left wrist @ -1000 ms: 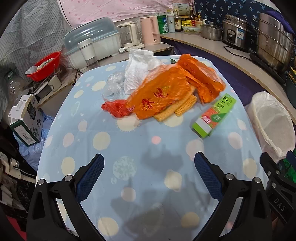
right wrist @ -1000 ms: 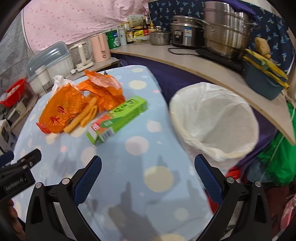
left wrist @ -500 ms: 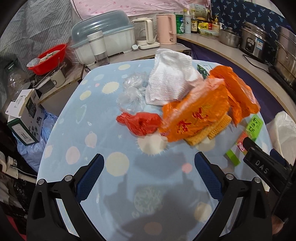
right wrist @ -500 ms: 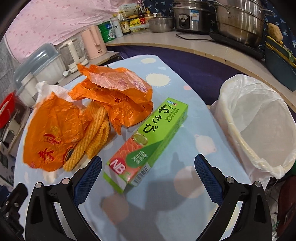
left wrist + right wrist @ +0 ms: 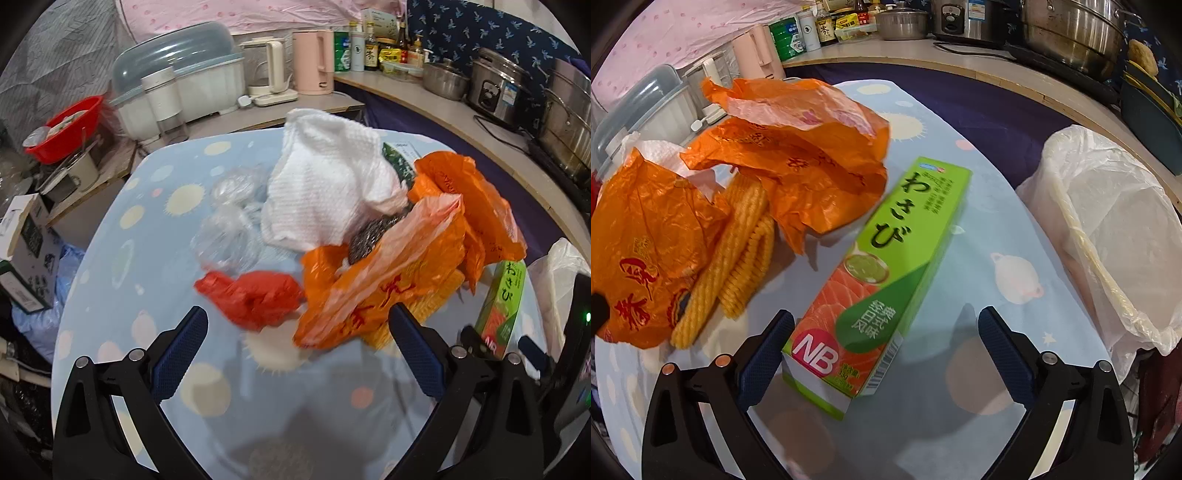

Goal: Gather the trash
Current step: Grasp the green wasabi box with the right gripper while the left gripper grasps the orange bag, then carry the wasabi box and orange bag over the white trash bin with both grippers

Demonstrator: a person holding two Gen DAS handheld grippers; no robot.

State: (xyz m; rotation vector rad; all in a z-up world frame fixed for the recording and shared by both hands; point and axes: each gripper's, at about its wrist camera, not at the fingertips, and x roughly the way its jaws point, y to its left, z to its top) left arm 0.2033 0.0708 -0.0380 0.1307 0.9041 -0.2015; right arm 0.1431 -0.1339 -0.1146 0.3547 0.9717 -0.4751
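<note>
A trash pile lies on the blue dotted table (image 5: pixel 110 258). In the left wrist view I see a crumpled red bag (image 5: pixel 255 297), an orange bag (image 5: pixel 384 280), a white paper towel (image 5: pixel 328 192) and clear plastic wrap (image 5: pixel 225 236). My left gripper (image 5: pixel 295 347) is open, just short of the red bag. In the right wrist view a green wasabi box (image 5: pixel 879 273) lies lengthwise, its near end between the fingers of my open right gripper (image 5: pixel 882 350). Orange bags (image 5: pixel 798 155) and yellow ridged strips (image 5: pixel 735 254) lie left of it. The box also shows in the left wrist view (image 5: pixel 502 306).
A bin lined with a white bag (image 5: pixel 1108 236) stands off the table's right edge. Behind are a counter with pots (image 5: pixel 1071 29), a pink kettle (image 5: pixel 314 59), a dish rack with a dome lid (image 5: pixel 177 85) and a red basin (image 5: pixel 66 125).
Both grippers have moved forward and closer to the trash. The left one swung left toward the red bag; the right one closed in until the wasabi box's end sits between its fingers.
</note>
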